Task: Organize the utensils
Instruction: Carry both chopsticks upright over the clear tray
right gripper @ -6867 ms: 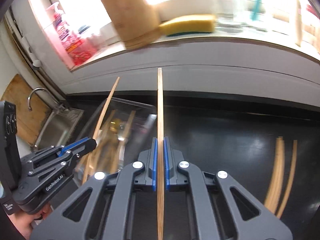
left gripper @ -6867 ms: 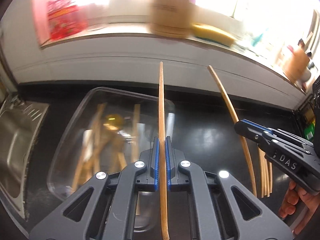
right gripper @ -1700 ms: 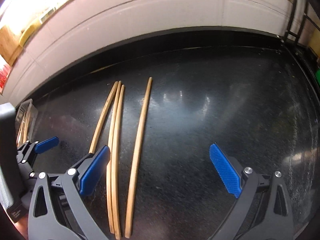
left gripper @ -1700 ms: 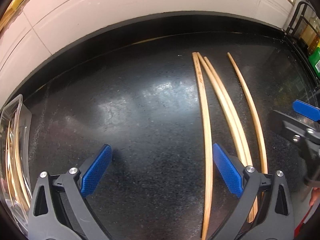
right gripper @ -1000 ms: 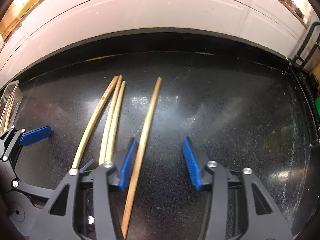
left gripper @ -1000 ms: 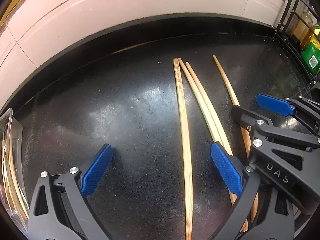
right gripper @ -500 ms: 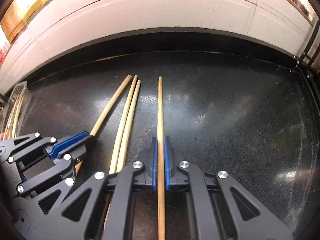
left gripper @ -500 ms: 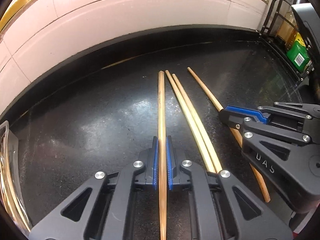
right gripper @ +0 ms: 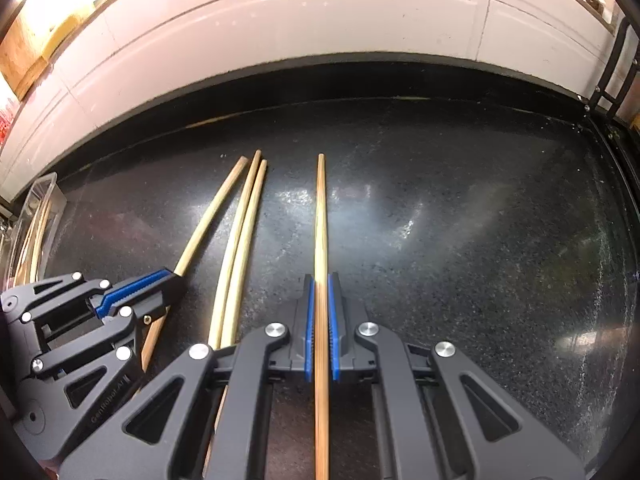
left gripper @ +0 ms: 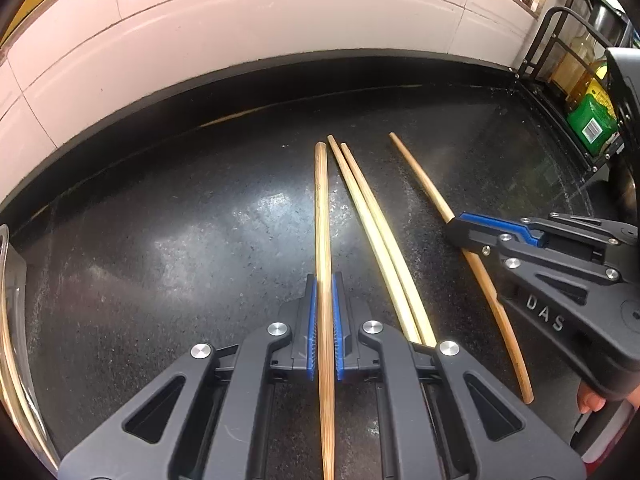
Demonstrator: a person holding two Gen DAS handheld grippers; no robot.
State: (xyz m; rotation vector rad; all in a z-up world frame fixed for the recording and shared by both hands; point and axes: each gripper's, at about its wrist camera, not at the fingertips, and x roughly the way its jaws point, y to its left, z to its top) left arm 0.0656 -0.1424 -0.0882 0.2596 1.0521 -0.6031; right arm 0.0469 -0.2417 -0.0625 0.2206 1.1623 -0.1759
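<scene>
My left gripper [left gripper: 324, 332]: clamped on one chopstick [left gripper: 321, 208]. My right gripper [right gripper: 319, 328]: clamped on another chopstick [right gripper: 320, 216]. Loose pair [left gripper: 372, 224] at 1 o'clock, black bench [left gripper: 180, 240].

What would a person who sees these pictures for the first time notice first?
Most striking is the row of four wooden chopsticks on the black countertop. The left gripper is shut on the leftmost chopstick, and the right gripper is shut on the rightmost chopstick. Between them a pair of chopsticks lies free, side by side. At the far left edge stands a clear container with more sticks inside.
</scene>
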